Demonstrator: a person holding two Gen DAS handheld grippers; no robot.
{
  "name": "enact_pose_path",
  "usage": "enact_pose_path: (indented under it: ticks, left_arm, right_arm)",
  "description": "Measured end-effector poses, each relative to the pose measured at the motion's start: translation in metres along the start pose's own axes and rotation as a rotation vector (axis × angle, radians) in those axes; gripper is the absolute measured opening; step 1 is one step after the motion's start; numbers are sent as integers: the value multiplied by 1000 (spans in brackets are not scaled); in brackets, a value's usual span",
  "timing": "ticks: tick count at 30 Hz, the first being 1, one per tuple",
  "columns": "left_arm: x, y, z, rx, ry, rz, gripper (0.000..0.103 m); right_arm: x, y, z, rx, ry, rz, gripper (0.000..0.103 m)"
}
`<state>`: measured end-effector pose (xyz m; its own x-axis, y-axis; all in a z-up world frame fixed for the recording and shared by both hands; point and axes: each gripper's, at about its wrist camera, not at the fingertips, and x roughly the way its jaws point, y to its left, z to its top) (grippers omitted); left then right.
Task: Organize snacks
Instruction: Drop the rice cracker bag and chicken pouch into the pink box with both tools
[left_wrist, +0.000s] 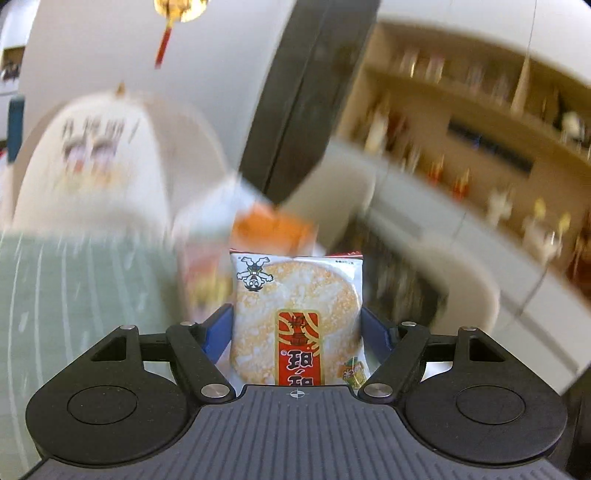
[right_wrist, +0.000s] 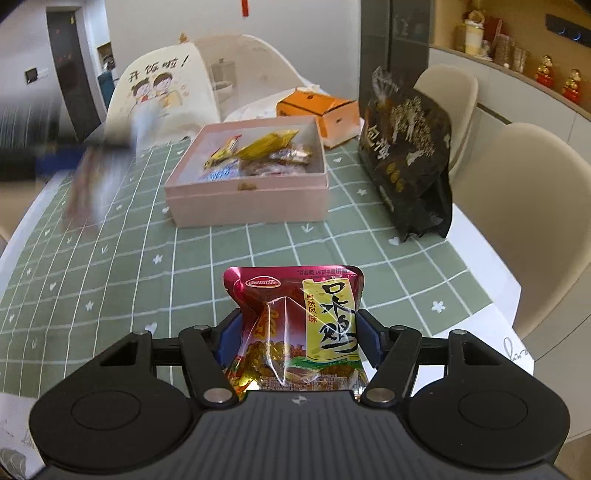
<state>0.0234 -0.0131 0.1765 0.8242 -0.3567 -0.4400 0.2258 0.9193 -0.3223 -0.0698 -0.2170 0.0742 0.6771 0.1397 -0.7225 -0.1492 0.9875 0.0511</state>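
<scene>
My left gripper (left_wrist: 296, 325) is shut on a white rice cracker packet (left_wrist: 295, 314) with a red label, held up in the air; the background is motion blurred. My right gripper (right_wrist: 297, 332) is shut on a red and yellow snack packet (right_wrist: 295, 328), held above the green checked tablecloth (right_wrist: 110, 258). A pink open box (right_wrist: 251, 199) with several wrapped snacks inside stands ahead of the right gripper at the table's middle. The left gripper shows as a blur at the left (right_wrist: 88, 177) in the right wrist view.
A tall black snack bag (right_wrist: 406, 155) stands right of the pink box. An orange box (right_wrist: 317, 110) lies behind it. A white cartoon-printed food cover (right_wrist: 162, 96) is at the back left. Beige chairs (right_wrist: 535, 221) stand along the table's right edge.
</scene>
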Motion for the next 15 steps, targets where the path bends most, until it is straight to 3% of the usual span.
enact_pose_path:
  ticks: [2,3,5,6,10,15]
  left_arm:
    - [19,2,26,-19,-89,-35,80]
    - [39,7,35,-31,-95,-54,81]
    - [82,19,44,-89,40,-37,77]
    - [95,27,42,-126,69,-30,76]
    - [82,45,16,-171,19,-30,75]
    - [47,71,-48,-226,129,-21,75]
  right_arm:
    - [-4,2,4,-8,-16,-7,65]
    - [-6,3,6,-15,-24,-11,65]
    - [-9,6,10,-31,-30,-21,65]
    - [-10,8,11,-39,-30,-26,65]
    - [-10,2,13,-43,-8,-48,65]
    - [3,-12,21,-40,41,-72,65]
